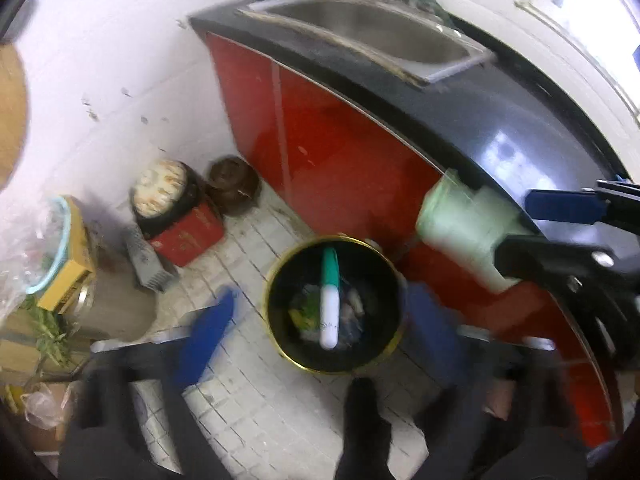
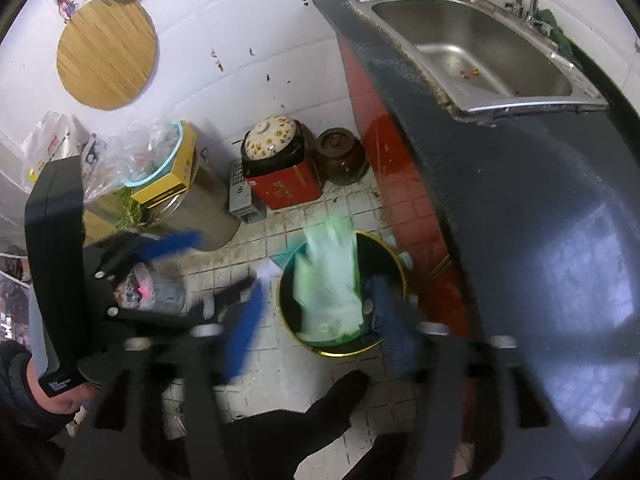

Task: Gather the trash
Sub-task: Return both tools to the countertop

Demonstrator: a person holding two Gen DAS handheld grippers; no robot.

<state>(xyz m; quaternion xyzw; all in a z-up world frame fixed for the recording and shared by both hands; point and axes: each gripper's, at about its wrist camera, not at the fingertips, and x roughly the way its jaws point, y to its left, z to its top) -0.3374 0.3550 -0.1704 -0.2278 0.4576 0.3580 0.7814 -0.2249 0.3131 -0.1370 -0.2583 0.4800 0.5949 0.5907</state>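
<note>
Below, a round black trash bin (image 1: pixel 334 304) with a gold rim stands on the tiled floor (image 1: pixel 248 396) just beside the red cabinet (image 1: pixel 340 148), and a green-and-white marker (image 1: pixel 330 300) is blurred over its opening. Spread wide apart either side of the bin, the left gripper (image 1: pixel 320 336) grips nothing, while the right gripper (image 2: pixel 320 320) shows a blurred pale-green plastic wrapper (image 2: pixel 330 280) between its separated fingers over the bin, and whether they clamp it I cannot tell
</note>
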